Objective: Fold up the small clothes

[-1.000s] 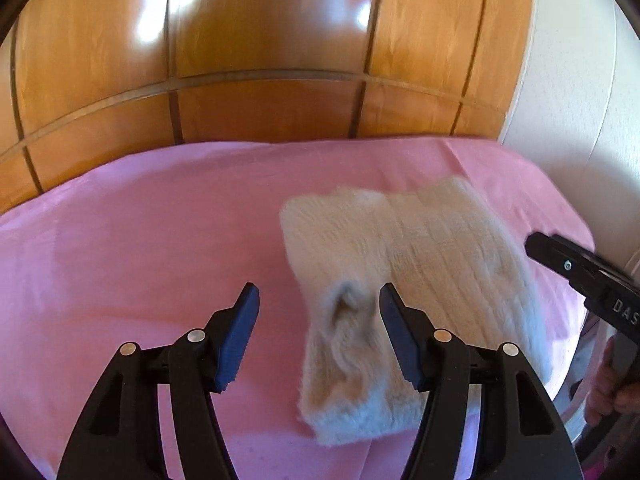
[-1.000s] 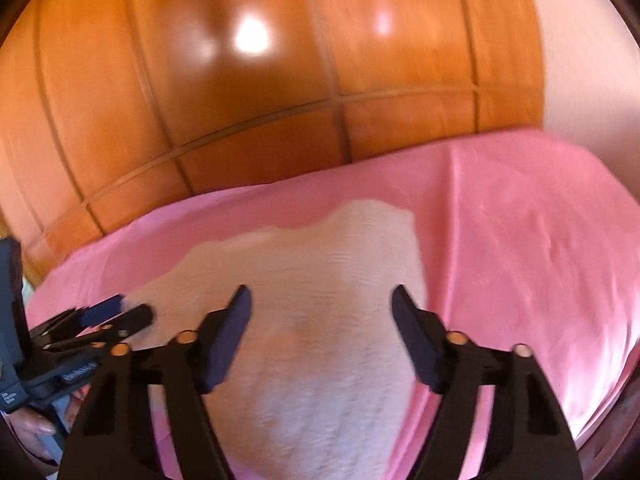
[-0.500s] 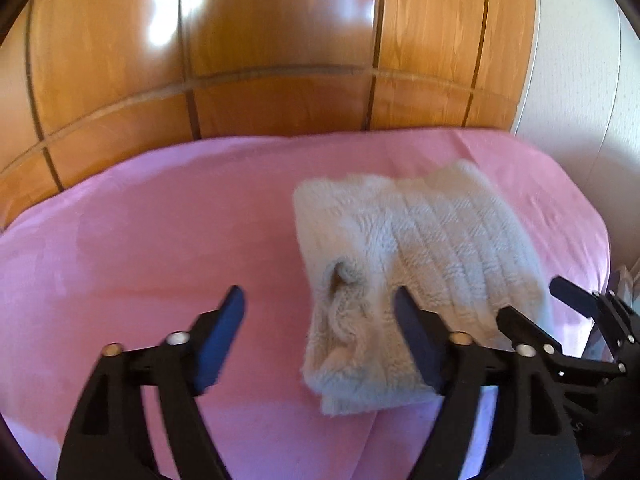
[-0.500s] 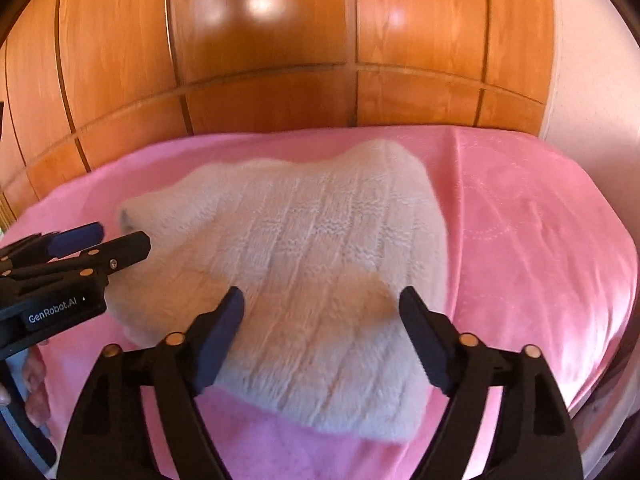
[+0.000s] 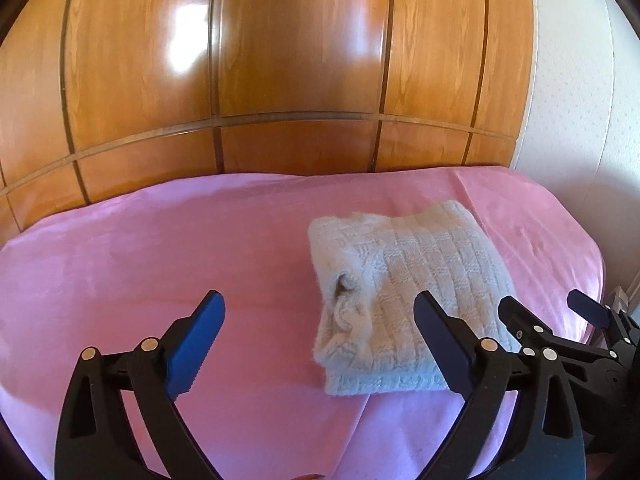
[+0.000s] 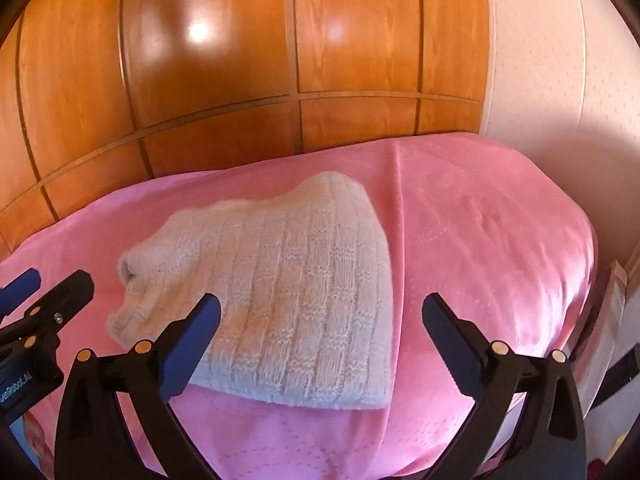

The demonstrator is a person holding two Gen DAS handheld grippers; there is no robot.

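Observation:
A cream knitted garment [image 5: 408, 288] lies folded into a thick rectangle on the pink bedspread [image 5: 160, 256]. It also shows in the right wrist view as the folded knit [image 6: 280, 280]. My left gripper [image 5: 320, 336] hangs above the near edge of the bed, its jaws opening wide, with nothing pressed between the pads. My right gripper [image 6: 320, 340] is over the knit's near edge, its jaws also opening and gripping nothing. The right gripper [image 5: 548, 316] appears at the right in the left wrist view, the left gripper [image 6: 44, 292] at the left in the right wrist view.
A glossy wooden wardrobe [image 5: 280, 80] runs along the far side of the bed. A pale textured wall [image 5: 580, 120] stands at the right. The bedspread [image 6: 500, 240] drops off at the right edge, with pale items [image 6: 612, 308] on the floor beside it.
Both grippers have drawn back from the folded knit and risen a little, and their jaws have spread wider. The knit lies released and still on the bed.

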